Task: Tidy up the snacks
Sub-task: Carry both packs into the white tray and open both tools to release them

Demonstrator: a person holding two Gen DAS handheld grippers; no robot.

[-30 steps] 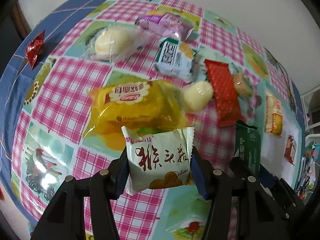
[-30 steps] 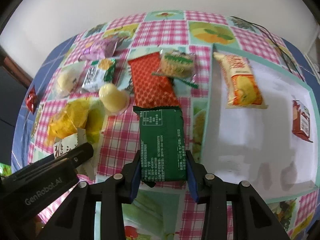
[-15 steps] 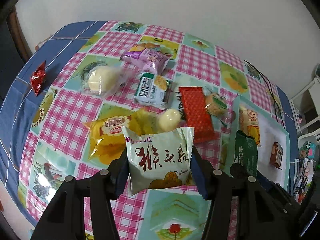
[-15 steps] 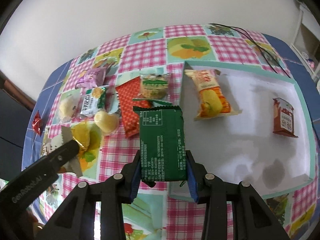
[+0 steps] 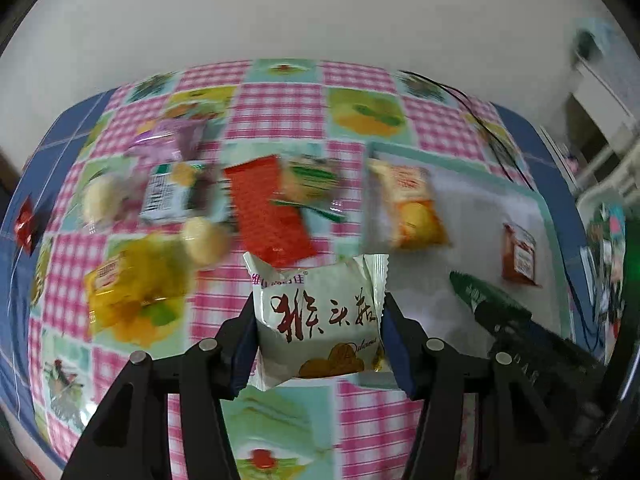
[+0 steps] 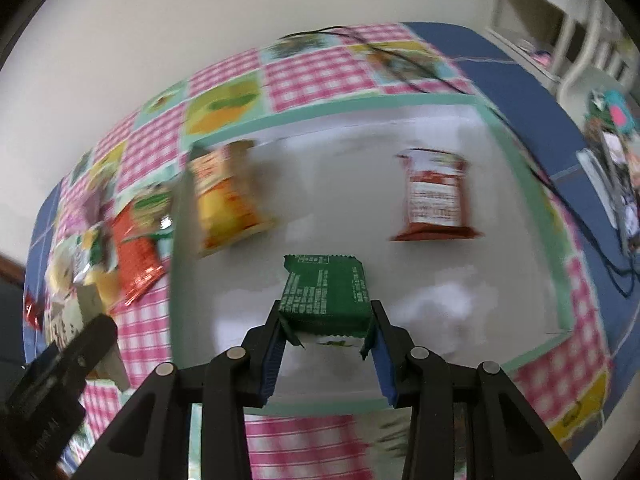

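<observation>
Snacks: many small packs lie on the tabletop [image 5: 280,112], which has a pink check cloth with fruit pictures.
White pack: a white snack pack [image 5: 318,316] with red letters sits up in the air, between the two sides of the left claw [image 5: 318,344].
Left claw: clamped on the white pack, one blue pad on each side of it. It points steeply down at the tabletop, above the near left corner of the tray.
Green pack: a green snack pack [image 6: 325,296] with small white print is in the right claw [image 6: 326,346].
Right claw: clamped on the green pack at its near end. It points steeply down, and the pack hangs over the white floor of the tray [image 6: 520,168].
Tray: a flat white tray with a pale green rim, on the right part of the tabletop.
In the tray: an orange and yellow pack [image 6: 226,196] lies near the left rim. A red-brown pack [image 6: 434,198] lies further right, well apart from it.
Left of the tray: a red pack [image 5: 270,210], a purple pack [image 5: 168,142], a yellow pack [image 5: 132,294] and two round pale buns [image 5: 202,238] lie close together. They look blurry.
Far left edge: one small red candy [image 5: 25,224] lies alone on the blue border.
Both claws: the right claw shows at the right edge of the left view, just beside the left claw.
</observation>
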